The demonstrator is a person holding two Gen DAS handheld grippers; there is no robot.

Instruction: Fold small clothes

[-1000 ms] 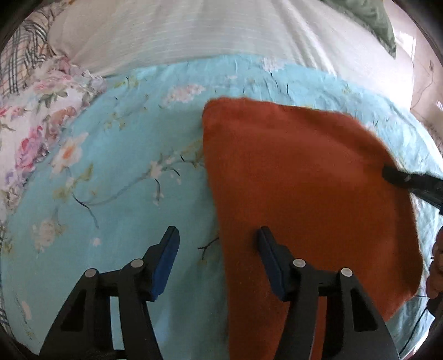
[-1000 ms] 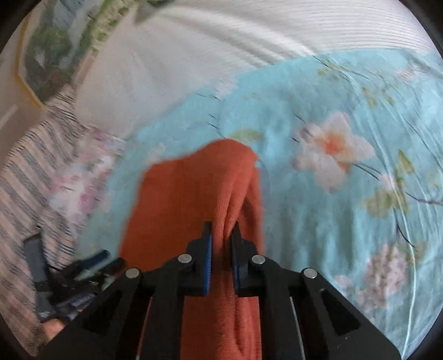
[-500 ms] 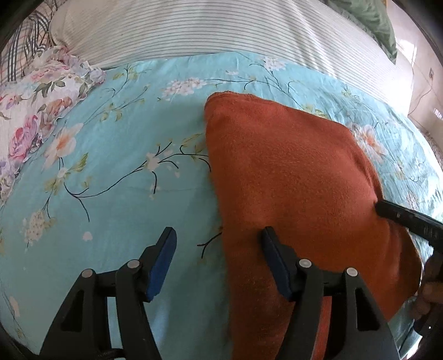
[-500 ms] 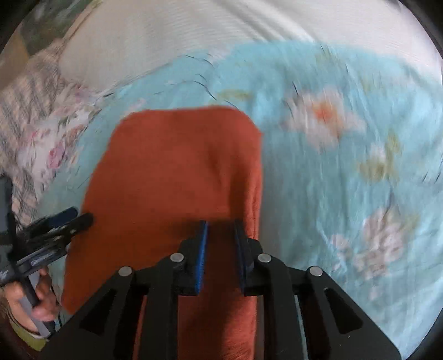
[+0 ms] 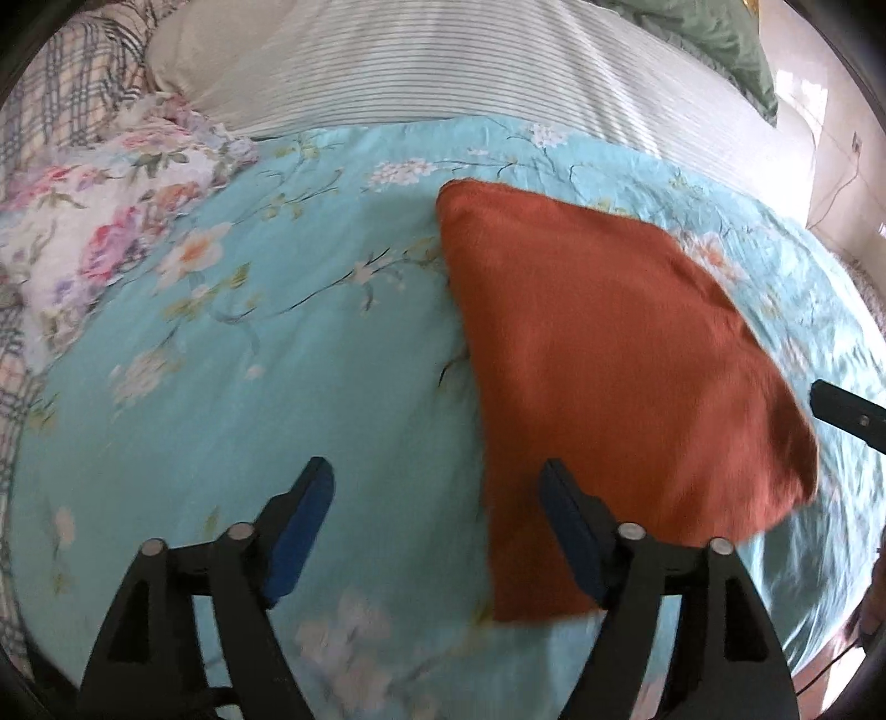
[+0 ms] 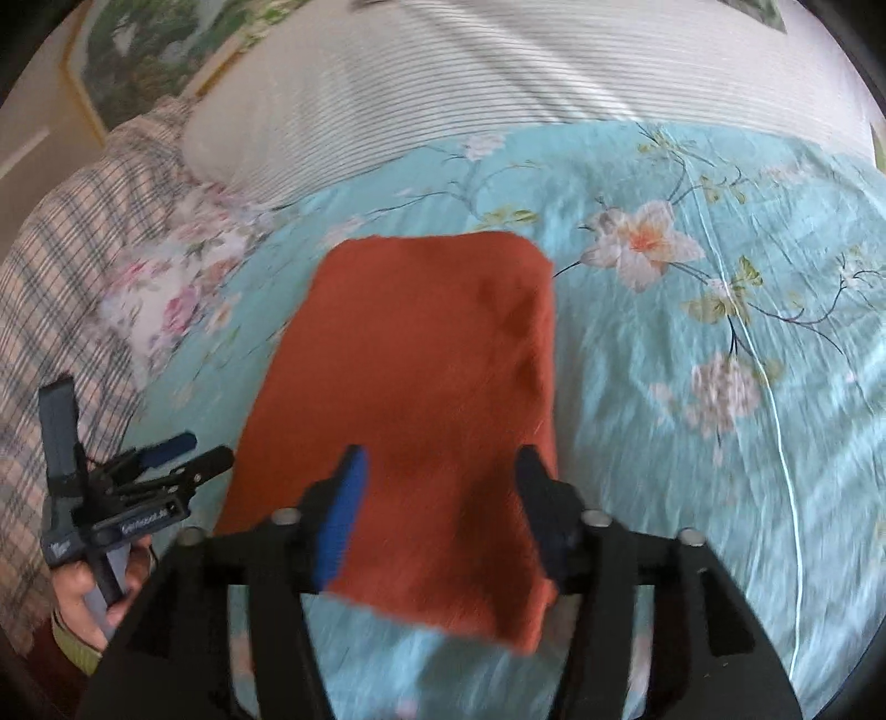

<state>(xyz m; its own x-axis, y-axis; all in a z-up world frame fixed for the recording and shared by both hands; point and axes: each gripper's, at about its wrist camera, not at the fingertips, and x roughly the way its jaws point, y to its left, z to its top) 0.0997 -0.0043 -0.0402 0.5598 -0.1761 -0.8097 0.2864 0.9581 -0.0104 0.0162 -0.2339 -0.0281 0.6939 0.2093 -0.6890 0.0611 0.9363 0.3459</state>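
A folded rust-orange cloth (image 5: 603,354) lies flat on the turquoise floral bedspread (image 5: 277,354); it also shows in the right wrist view (image 6: 426,399). My left gripper (image 5: 437,531) is open and empty, above the cloth's near left edge, its right finger over the cloth. My right gripper (image 6: 440,507) is open and empty, above the near end of the cloth. The left gripper also shows at the left of the right wrist view (image 6: 183,459), beside the cloth.
A striped white pillow (image 5: 443,66) lies behind the bedspread. A pink floral cushion (image 5: 111,210) and plaid bedding (image 6: 66,277) are at the left. A green cushion (image 5: 714,39) is at the far right. A framed picture (image 6: 155,55) hangs on the wall.
My right gripper was shut on the orange cloth; it has opened and let it go, and the cloth now lies flat. Both grippers have drawn back a little.
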